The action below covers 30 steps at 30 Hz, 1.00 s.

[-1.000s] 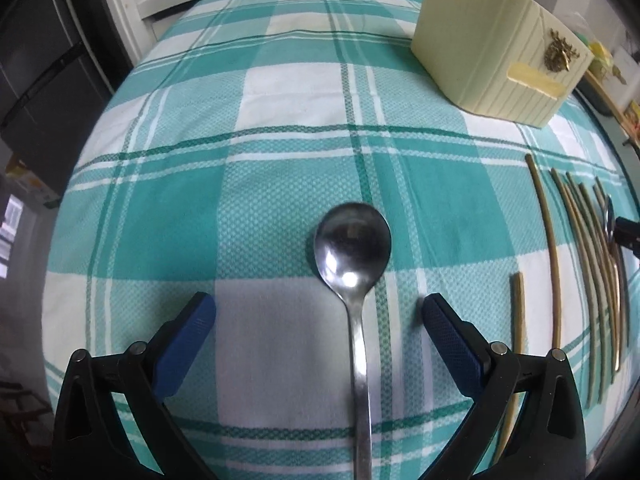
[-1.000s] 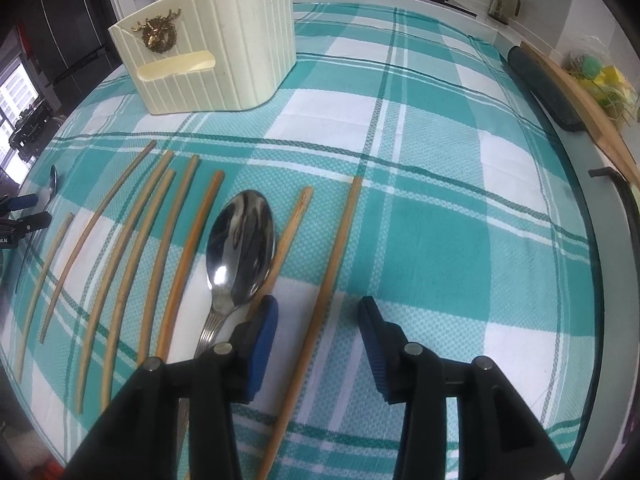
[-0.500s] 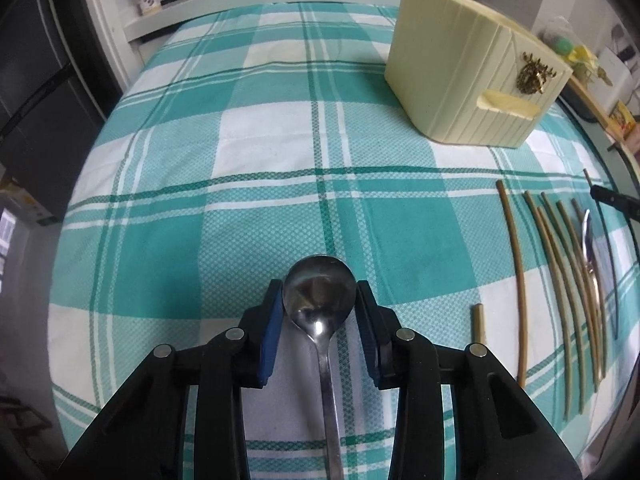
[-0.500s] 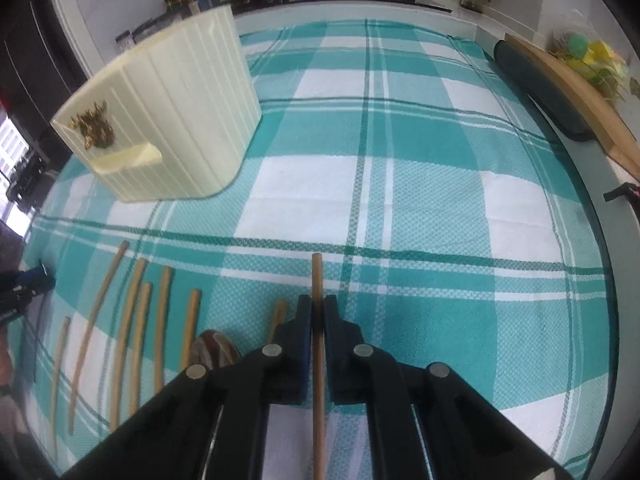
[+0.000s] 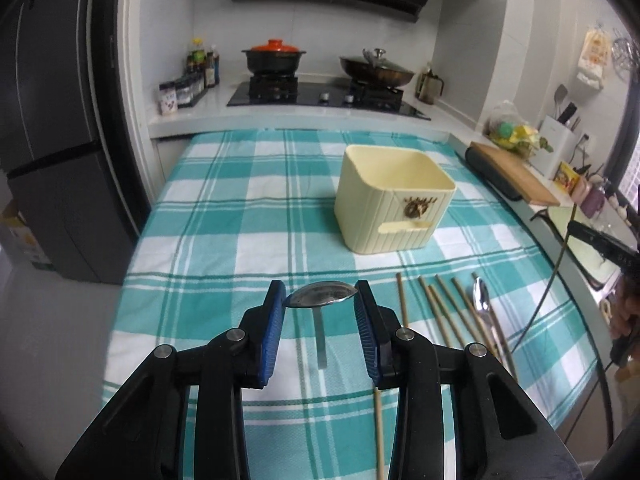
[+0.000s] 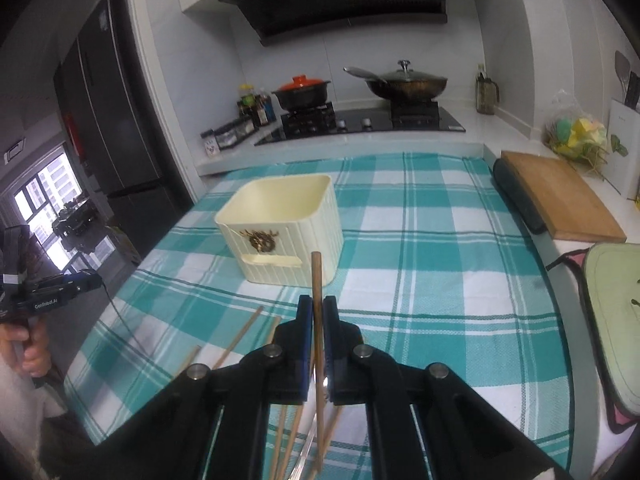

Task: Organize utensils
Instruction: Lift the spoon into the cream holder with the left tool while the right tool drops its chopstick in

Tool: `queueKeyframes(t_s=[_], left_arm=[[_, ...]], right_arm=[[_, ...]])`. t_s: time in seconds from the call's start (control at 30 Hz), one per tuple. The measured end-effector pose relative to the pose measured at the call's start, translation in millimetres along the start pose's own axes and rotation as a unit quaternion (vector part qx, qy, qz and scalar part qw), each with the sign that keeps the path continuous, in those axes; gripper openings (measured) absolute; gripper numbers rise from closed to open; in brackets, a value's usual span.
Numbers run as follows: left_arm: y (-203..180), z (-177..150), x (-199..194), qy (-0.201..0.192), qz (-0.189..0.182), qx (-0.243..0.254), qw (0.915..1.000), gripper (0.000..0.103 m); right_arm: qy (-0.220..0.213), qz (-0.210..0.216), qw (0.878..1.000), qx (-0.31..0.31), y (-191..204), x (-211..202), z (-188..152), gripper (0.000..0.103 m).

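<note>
Two claws are up over the table (image 5: pixel 224 216). Left claw (image 5: pixel 320 304) pinches a shiny spoon (image 5: pixel 322 294) by its bowl; hard and slippery, the handle hangs down. Right claw (image 6: pixel 316 316) squeezes a light, stiff chopstick (image 6: pixel 316 280) mid-stick. Cream box (image 6: pixel 280 216) sits ahead.

A steel spoon (image 5: pixel 322 295) hangs clear of the checked worktop (image 5: pixel 240 220), its bowl pinched between the blue pads of the left gripper (image 5: pixel 320 312), handle pointing down. A single wooden chopstick (image 6: pixel 317 292) stands nearly upright, clamped in the right gripper (image 6: pixel 316 320). More wooden chopsticks (image 5: pixel 436 304) lie fanned on the cloth beside a second spoon (image 5: pixel 482 300). Beyond them a cream ribbed holder (image 5: pixel 390 204) with a brass stag emblem stands upright and empty.
</note>
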<state>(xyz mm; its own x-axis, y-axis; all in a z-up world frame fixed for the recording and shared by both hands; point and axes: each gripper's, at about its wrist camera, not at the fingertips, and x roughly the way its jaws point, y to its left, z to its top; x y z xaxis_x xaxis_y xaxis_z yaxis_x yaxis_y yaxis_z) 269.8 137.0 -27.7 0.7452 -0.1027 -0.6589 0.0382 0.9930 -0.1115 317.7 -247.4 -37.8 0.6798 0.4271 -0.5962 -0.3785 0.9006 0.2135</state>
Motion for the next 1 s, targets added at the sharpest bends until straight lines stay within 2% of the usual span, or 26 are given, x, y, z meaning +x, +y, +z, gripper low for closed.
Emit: queueKeyframes(t_s=[0.23, 0.4, 0.63, 0.83, 1.0], left_arm=[[-18, 26, -24, -0.023, -0.016, 0.012, 0.9995, 0.035], [-19, 52, -27, -0.022, -0.031, 0.000, 0.9993, 0.035], [-27, 122, -33, -0.050, -0.057, -0.012, 0.9971, 0.035], [-46, 180, -8, -0.075, -0.060, -0.013, 0.9953, 0.035], [-55, 200, 42, -0.072, -0.061, -0.034, 0.9950, 0.035]], right_arm=[[-0.074, -0.010, 0.997, -0.028, 27, -31, 15, 0.005], [-0.097, -0.009, 0.995, -0.021, 30, -39, 34, 0.005], [-0.131, 0.001, 0.991, -0.011, 34, -39, 91, 0.005], [-0.166, 0.010, 0.986, -0.009, 46, -23, 146, 0.005], [-0.193, 0.000, 0.981, -0.021, 50, 7, 168, 0.005]])
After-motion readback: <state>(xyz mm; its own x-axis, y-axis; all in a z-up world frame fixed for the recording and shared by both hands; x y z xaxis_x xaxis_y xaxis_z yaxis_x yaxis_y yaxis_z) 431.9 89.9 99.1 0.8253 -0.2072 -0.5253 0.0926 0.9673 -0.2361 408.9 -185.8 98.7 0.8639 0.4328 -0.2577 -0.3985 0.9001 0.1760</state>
